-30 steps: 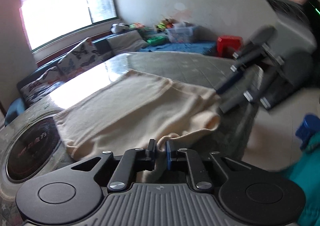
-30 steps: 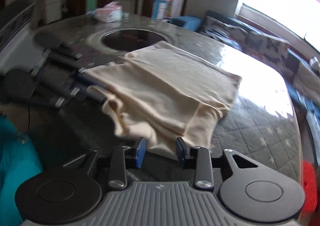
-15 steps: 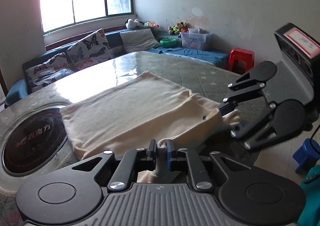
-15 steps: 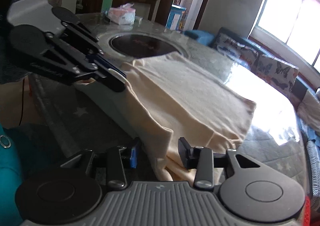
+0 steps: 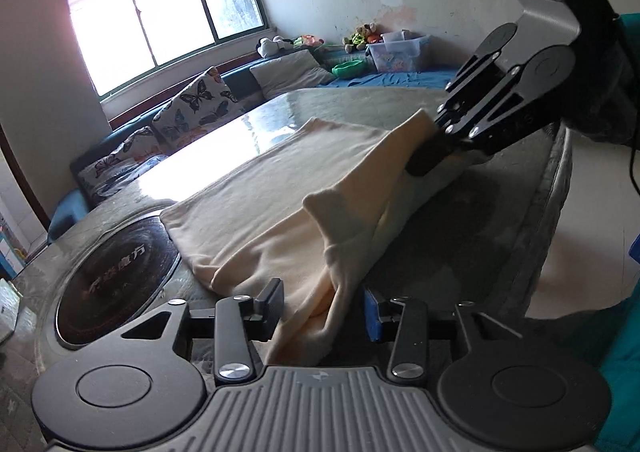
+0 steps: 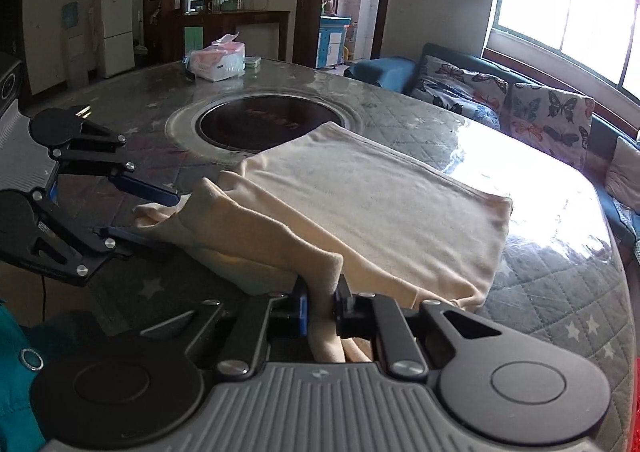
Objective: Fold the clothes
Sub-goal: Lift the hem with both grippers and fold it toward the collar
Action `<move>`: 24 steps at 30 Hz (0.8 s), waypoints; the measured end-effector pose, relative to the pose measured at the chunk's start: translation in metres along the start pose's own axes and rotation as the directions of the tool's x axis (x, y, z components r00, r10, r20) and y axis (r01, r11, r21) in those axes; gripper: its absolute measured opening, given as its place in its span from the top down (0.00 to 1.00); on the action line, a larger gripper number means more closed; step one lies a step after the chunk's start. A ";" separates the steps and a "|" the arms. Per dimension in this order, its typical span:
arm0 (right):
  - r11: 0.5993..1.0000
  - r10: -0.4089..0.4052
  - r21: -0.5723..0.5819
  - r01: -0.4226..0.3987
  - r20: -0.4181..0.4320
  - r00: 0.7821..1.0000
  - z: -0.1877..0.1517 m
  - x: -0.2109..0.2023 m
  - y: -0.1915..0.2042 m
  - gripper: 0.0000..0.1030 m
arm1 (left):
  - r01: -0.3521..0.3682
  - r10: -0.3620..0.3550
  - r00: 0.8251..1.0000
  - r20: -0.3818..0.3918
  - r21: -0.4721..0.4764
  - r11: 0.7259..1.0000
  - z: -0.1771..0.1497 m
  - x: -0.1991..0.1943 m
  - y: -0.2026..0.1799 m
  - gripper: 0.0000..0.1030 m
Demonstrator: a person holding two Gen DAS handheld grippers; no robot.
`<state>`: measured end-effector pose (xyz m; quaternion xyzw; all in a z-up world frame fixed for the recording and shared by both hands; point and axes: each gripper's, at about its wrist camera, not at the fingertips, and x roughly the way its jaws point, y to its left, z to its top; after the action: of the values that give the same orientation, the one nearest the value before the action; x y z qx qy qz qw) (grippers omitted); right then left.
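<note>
A: What takes up most of the room?

B: A big round table (image 6: 560, 292) under a quilted grey cover with stars and a glossy sheet over it. A dark round cooktop (image 6: 272, 124) is sunk into its middle. Behind it, under a bright window (image 5: 168, 16), runs a blue sofa (image 6: 500, 80) with butterfly cushions (image 6: 552, 112).

A: And the clothes?

B: One cream garment (image 6: 360, 196) lies on the table beside the cooktop, its far part flat. Its near edge is lifted off the table in a ridge that runs between the two grippers.

A: How does the right gripper stand?

B: The right gripper (image 6: 322, 306) is closing, and its pads already pinch a bunch of the cream cloth; the fabric sticks up above them and hangs below. From the left wrist view the same gripper (image 5: 430, 156) holds its corner of the garment raised above the table.

A: And the left one?

B: The left gripper (image 5: 322, 310) is opening. Its fingers (image 5: 272, 304) stand apart with a fold of the cloth hanging loose between them, and the blue pad on the right is clear of the fabric. From the right wrist view its jaws are spread around the garment's end.

A: Anything smaller?

B: A pack of tissues (image 6: 218, 60) at the far side of the table, a white fridge (image 6: 116, 28) by the wall, a clear storage box (image 5: 398, 50) and some soft toys (image 5: 360, 34) on the sofa's far end. A teal sleeve (image 5: 624, 352) shows at the edge.
</note>
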<state>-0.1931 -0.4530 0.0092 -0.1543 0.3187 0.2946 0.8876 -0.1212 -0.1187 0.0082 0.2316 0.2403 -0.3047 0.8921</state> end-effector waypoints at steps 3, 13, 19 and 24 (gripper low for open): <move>1.000 -0.002 0.015 0.002 0.003 1.000 -0.003 -0.001 0.002 0.91 | -0.005 0.005 1.000 0.008 0.013 1.000 -0.003 0.001 0.000 0.83; 1.000 0.002 -0.017 0.000 0.084 0.996 0.002 -0.043 0.017 0.92 | 0.043 -0.040 0.997 0.073 -0.039 0.998 0.002 -0.044 0.009 0.95; 0.997 0.037 -0.077 -0.030 0.088 0.995 0.003 -0.076 0.038 0.92 | 0.073 -0.070 0.994 0.084 -0.038 0.997 0.001 -0.087 -0.001 0.95; 0.996 0.042 -0.088 -0.033 0.094 0.995 0.018 -0.080 0.041 0.92 | 0.031 -0.023 0.995 0.102 -0.082 0.996 0.012 -0.082 0.013 0.94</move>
<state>-0.2603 -0.4470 0.0718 -0.1723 0.2655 0.3319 0.8886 -0.1670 -0.0810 0.0678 0.1754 0.2106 -0.3177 0.9077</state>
